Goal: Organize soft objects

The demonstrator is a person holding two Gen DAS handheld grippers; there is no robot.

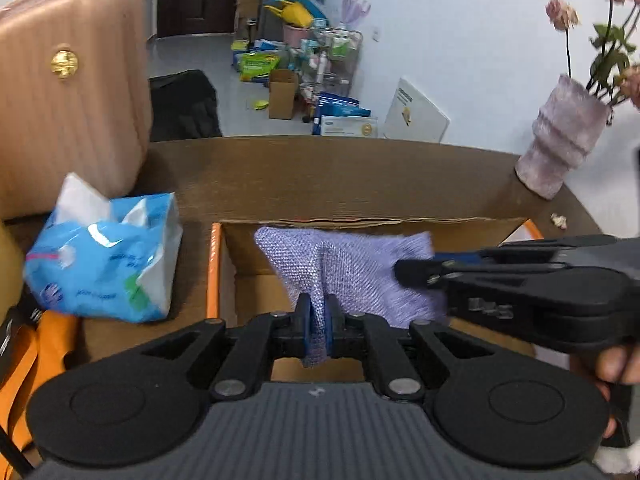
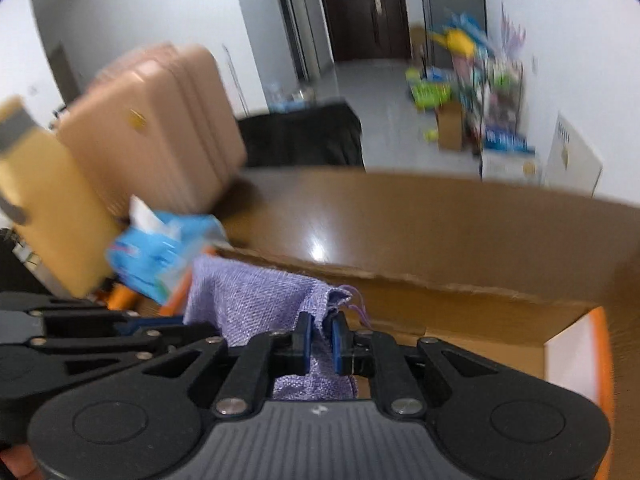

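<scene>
A pink hard-shell suitcase stands far to the left of both claws, at the back edge of a dark wooden counter. Directly under and ahead of the claws sits an open cardboard box with orange side edges. A lavender knitted cloth is stretched above the box opening, held between the two claws. The left claw is clamped tight on one bunched edge of the cloth, its blue pads pressing the fabric from both sides. The right claw is likewise closed down on another edge of the cloth, with loose threads showing just beyond its tips; in the left wrist view it reaches in from the right side. A blue plastic tissue pack, with white tissue poking out of its top, lies on the counter just left of the box. A ribbed pale purple vase holding dried flowers stands ahead and to the right of the left claw, near the counter's far edge.
</scene>
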